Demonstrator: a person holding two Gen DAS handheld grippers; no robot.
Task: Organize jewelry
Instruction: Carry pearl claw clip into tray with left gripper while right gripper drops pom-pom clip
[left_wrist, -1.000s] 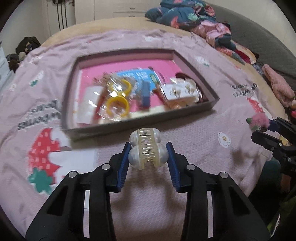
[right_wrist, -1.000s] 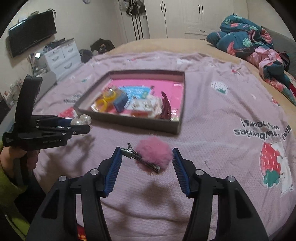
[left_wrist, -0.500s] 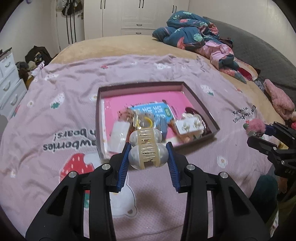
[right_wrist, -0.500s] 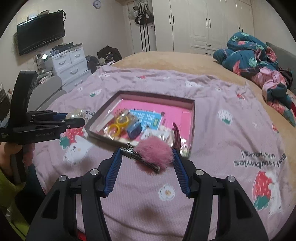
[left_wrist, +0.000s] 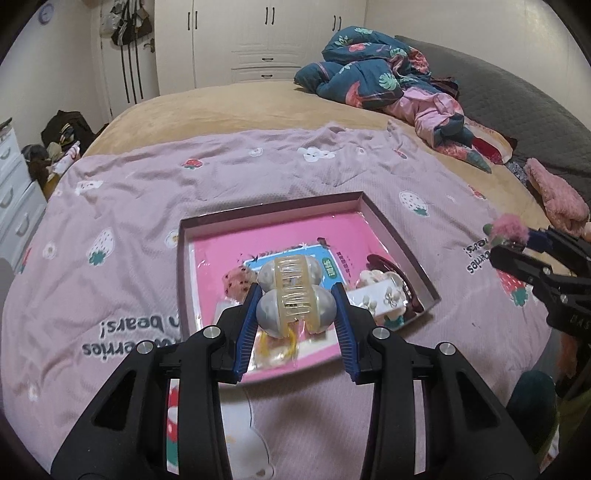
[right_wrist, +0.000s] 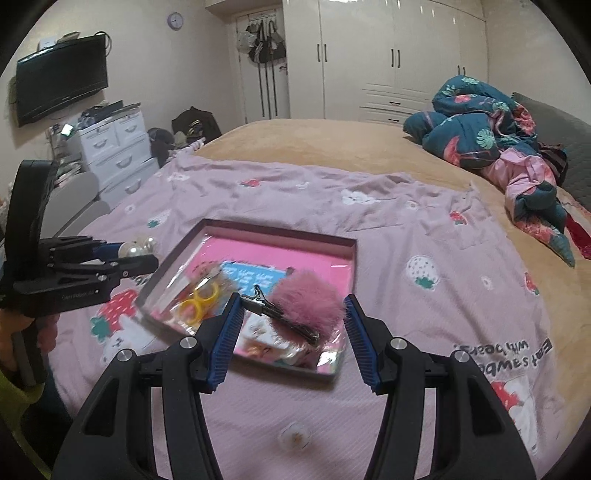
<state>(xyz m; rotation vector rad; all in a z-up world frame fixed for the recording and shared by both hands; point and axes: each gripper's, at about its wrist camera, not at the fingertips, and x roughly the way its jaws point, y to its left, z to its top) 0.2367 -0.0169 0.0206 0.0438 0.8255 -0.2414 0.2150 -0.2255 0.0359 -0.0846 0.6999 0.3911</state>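
My left gripper (left_wrist: 295, 308) is shut on a pearl-and-amber claw hair clip (left_wrist: 293, 295), held above the near edge of a shallow box with a pink floor (left_wrist: 295, 230). My right gripper (right_wrist: 291, 319) is shut on a pink fluffy pom-pom hair clip (right_wrist: 306, 301), also raised over the box (right_wrist: 325, 254). The box holds yellow rings (right_wrist: 197, 301), a blue card (right_wrist: 255, 275), an earring card (left_wrist: 384, 299) and a dark red clip (left_wrist: 384, 264). Each gripper shows in the other's view: the left gripper (right_wrist: 138, 254), the right gripper (left_wrist: 513, 243).
The box lies on a pink strawberry-print blanket (left_wrist: 258, 166) over a tan bed. Crumpled blue and pink bedding (left_wrist: 388, 81) lies at the far right. White drawers (right_wrist: 114, 147) and a wall TV (right_wrist: 61, 83) stand to the left, wardrobes (right_wrist: 388, 55) behind.
Both grippers have risen and pulled back from the bed with their clips still held, so the box now appears lower and farther below them.
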